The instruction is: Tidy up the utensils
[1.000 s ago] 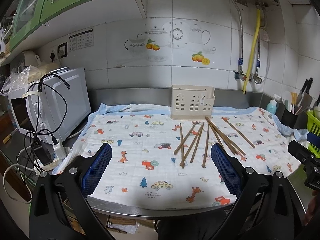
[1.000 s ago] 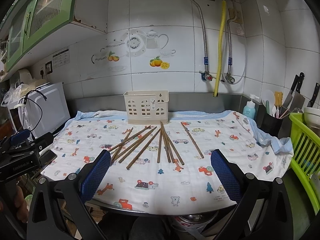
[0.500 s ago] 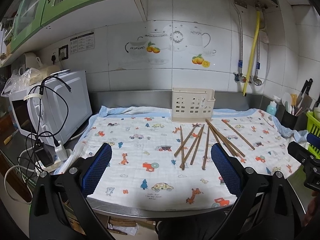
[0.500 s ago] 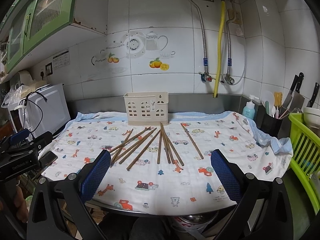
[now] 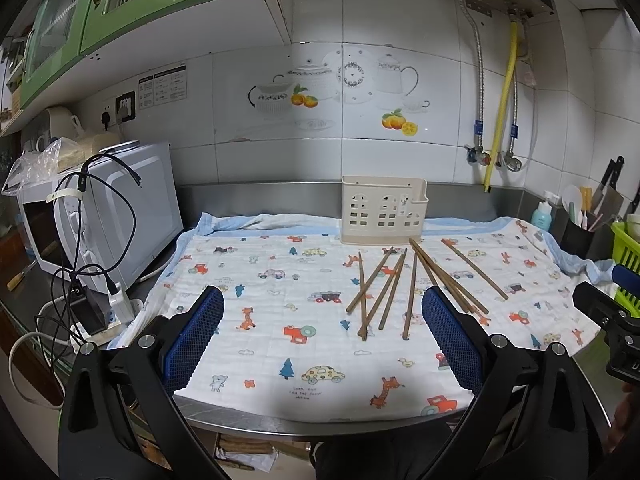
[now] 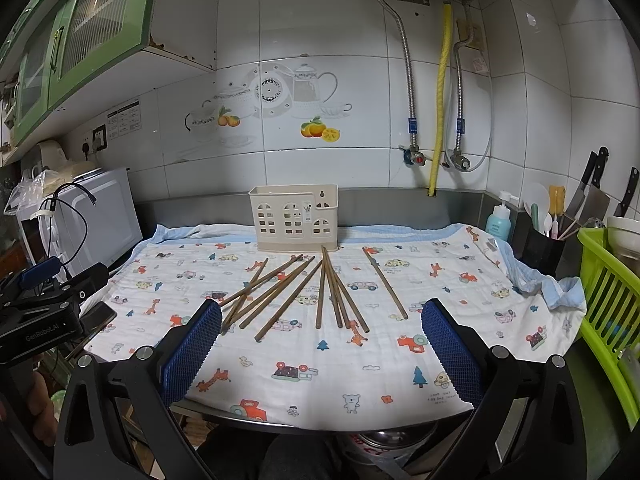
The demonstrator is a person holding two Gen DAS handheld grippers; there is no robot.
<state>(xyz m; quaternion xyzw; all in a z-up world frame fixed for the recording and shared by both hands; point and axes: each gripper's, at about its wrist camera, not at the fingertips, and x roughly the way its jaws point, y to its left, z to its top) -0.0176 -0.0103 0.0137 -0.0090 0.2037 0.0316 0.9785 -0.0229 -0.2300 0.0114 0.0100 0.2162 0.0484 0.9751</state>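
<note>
Both tools hang back at the near edge of the surface [image 6: 320,422], their jaws spread wide with nothing between the blue pads. The left tool [image 5: 322,334] sits left of the chopsticks [image 5: 404,284]; the right tool [image 6: 322,354] faces them squarely, probably the better placed for a first pick. The chopsticks lie loose on the printed cloth [image 6: 400,380], fanned and partly crossing at the middle, one stick apart on the right. The holder [image 6: 294,218] stands upright at the far edge, just beyond their far tips, so each stick likely needs only a short carry. No stick is in it yet, as far as shows. The cloth probably keeps the sticks from rolling.
</note>
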